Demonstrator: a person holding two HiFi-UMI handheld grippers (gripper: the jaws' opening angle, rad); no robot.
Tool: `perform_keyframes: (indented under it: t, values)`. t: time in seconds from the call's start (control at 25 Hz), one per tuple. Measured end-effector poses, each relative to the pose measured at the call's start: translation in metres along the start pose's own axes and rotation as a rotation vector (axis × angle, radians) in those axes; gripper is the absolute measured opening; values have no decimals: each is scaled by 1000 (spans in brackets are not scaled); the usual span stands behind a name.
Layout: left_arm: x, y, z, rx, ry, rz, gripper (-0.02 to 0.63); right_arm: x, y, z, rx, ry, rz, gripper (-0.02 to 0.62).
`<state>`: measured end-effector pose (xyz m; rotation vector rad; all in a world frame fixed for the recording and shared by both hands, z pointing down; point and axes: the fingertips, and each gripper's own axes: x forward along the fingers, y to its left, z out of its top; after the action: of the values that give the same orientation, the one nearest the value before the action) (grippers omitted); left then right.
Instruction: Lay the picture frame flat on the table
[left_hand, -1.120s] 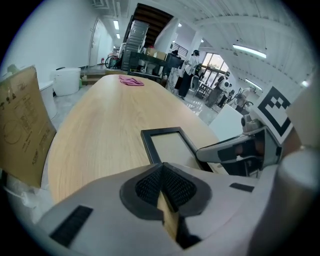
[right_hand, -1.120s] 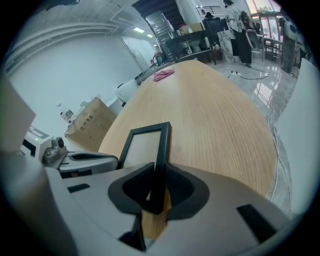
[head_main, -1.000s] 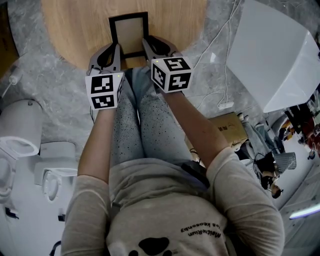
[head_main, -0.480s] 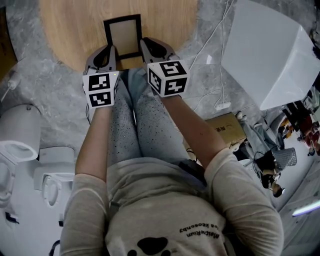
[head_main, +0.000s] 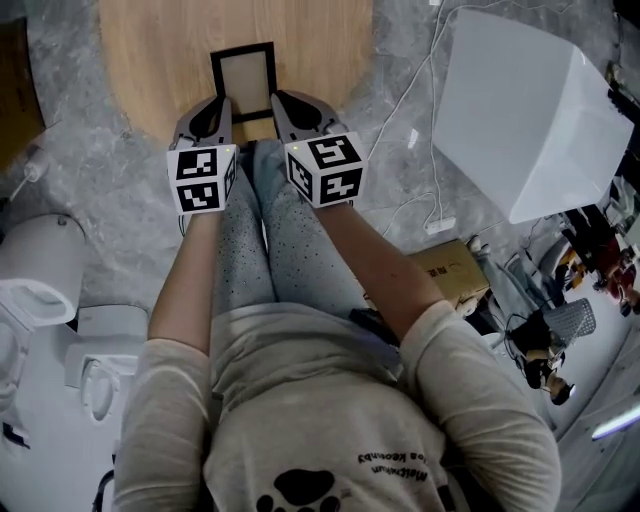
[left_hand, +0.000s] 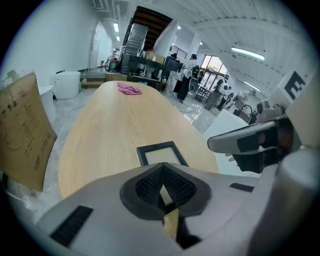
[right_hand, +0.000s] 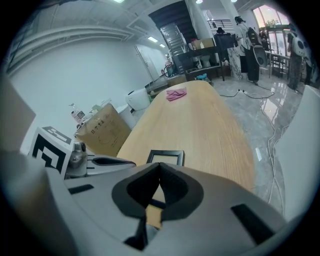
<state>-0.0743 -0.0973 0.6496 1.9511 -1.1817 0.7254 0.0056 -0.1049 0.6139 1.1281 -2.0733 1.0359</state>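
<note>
Picture frame (head_main: 243, 75) lies flat beyond left claw (head_main: 224, 102), pressed together, and right claw (head_main: 279, 99), just closed empty.

- Picture frame (head_main: 243, 80): a small rectangle with a thin black border and a plain pale beige-white panel inside.
- Pose: it lies flat on the light wooden surface (head_main: 140, 60), face up. From the head view it sits in portrait, with the long sides running away from the person.
- Place: at the surface's near rounded end, close to the edge and roughly centred across the width. Bare wood shows on both long sides and beyond the far short side.
- Left gripper view: the frame (left_hand: 161, 154) reads as a flat trapezoid, all four black sides in sight.
- Right gripper view: the frame (right_hand: 166, 156) lies flat too, its near side partly covered.
</note>
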Motion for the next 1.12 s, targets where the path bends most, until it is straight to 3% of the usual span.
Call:
perform_keyframes:
  t: [0.48, 0.72, 1.12]
  values:
    - [-64, -31, 59, 38, -107, 18, 9, -55, 19, 59, -103, -73, 4, 11]
    - [-103, -43, 90, 13, -178, 36, 9, -92, 30, 91, -91, -135, -9, 9]
    - [-158, -65, 127, 44, -253, 27, 9, -157, 58, 120, -19, -230, 28, 11]
